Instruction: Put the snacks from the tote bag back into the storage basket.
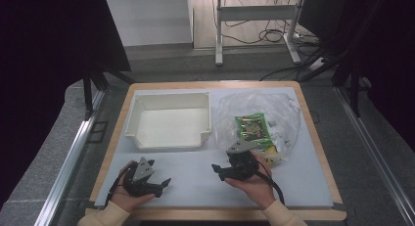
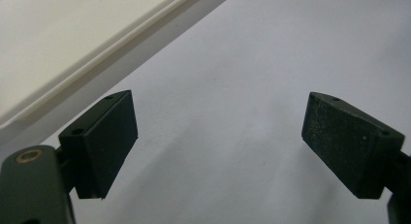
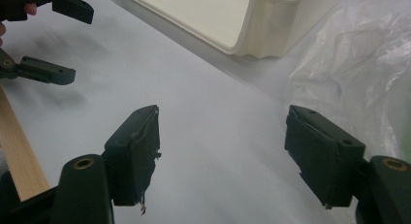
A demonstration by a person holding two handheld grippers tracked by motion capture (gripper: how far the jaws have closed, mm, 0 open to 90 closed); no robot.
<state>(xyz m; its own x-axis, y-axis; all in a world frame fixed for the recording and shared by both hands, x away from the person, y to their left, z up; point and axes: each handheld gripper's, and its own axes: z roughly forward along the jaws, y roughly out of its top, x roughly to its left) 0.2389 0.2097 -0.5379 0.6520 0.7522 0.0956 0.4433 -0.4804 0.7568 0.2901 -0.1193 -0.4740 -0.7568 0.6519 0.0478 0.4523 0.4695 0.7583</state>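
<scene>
Both grippers sit low over the white mat (image 1: 195, 179), jaws spread, nothing between: left gripper (image 1: 152, 174), right gripper (image 1: 219, 170). Just ahead of L is the cream tray (image 1: 169, 140); beside R lies a clear plastic bag (image 1: 279, 108) w/ a green packet (image 1: 252, 127) inside.

A: The high view is dim around its edges, near black at both sides, while the pale grey table mat (image 1: 195, 177) is evenly lit from above.

B: Shadows?

A: Soft ones under the black jaws in both gripper views. The crumpled clear plastic bag (image 1: 274, 113) catches mild glare. The white plastic tray (image 2: 58, 40) looks slightly soft.
</scene>
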